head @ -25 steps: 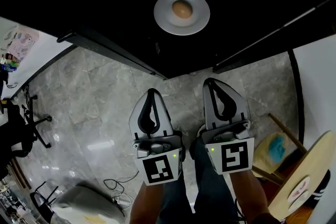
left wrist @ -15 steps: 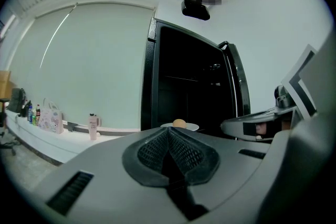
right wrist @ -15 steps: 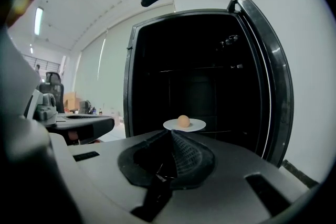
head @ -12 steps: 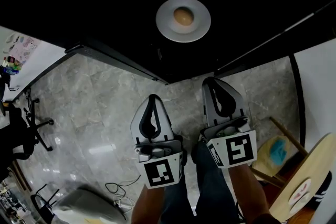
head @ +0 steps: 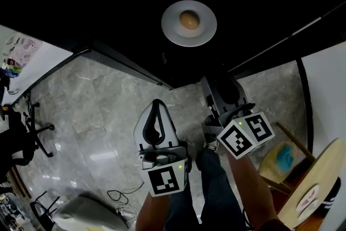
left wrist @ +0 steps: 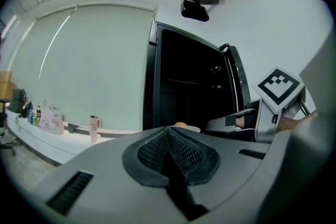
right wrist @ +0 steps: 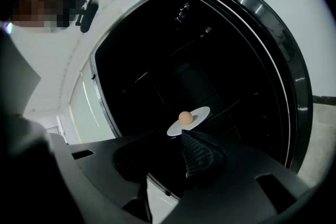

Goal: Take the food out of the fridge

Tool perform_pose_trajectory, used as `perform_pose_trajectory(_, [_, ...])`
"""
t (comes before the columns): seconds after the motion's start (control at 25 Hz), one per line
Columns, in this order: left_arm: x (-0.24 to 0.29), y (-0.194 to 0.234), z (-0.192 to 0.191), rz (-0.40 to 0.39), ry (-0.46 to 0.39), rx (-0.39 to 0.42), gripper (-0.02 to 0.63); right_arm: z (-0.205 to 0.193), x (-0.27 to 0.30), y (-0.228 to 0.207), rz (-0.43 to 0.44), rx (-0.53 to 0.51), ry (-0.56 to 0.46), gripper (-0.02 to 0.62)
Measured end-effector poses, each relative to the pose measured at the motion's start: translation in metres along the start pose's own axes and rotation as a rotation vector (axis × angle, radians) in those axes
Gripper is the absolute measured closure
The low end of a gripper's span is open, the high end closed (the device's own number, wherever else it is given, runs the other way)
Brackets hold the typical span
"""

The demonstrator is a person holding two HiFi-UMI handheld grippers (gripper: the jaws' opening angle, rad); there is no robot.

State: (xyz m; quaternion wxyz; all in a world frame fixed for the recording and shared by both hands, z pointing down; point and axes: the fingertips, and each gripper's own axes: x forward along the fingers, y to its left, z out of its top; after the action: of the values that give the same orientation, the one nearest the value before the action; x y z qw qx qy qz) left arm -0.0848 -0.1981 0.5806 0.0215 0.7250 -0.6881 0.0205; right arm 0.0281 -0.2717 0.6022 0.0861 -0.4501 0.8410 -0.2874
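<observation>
a small round tan food ball (head: 188, 20) sits in the middle of a round white plate (head: 174, 31) on a shelf inside the open black fridge (head: 108, 2), at 12 o'clock in the head view. both claws are held out level in front of the fridge, well short of the plate, over the grey marble floor (head: 92, 111). the left claw (head: 157, 103), at 6 o'clock, points straight ahead with its jaws pressed together and its marker cube square on. the right claw (head: 220, 88), toward 4 o'clock, is rolled on its axis so the cube shows two faces. its jaws have just been opening and stand apart, with only the dark fridge interior in the gap and the plate beyond at 12 o'clock.
</observation>
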Motion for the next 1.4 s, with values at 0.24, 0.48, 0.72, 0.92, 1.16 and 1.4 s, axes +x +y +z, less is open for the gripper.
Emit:
perform_pose_trajectory(0.24, [0.001, -0.001, 0.002, 0.005, -0.004, -0.010, 0.592, -0.003, 0.011, -0.009, 0.001, 0.141, -0.009, 0.465])
perform_pose_trajectory(0.48, [-0.003, 0.001, 0.005, 0.016, -0.005, -0.021, 0.594, -0.006, 0.018, -0.016, 0.009, 0.291, -0.020, 0.463])
perform_pose_trajectory(0.72, [-0.002, 0.001, 0.010, 0.002, -0.022, 0.006, 0.594, -0.007, 0.028, -0.024, 0.018, 0.427, -0.014, 0.459])
perform_pose_trajectory(0.92, [-0.003, 0.002, 0.003, 0.033, 0.021, -0.053, 0.594, -0.005, 0.037, -0.032, 0.056, 0.658, -0.061, 0.453])
perform_pose_trajectory(1.16, [-0.005, 0.002, 0.003, 0.034, 0.022, -0.051, 0.594, -0.005, 0.045, -0.038, 0.061, 0.763, -0.085, 0.452])
perform_pose_trajectory(1.4, [-0.006, 0.006, 0.004, 0.036, 0.022, -0.049, 0.594, -0.004, 0.058, -0.037, 0.066, 0.821, -0.097, 0.453])
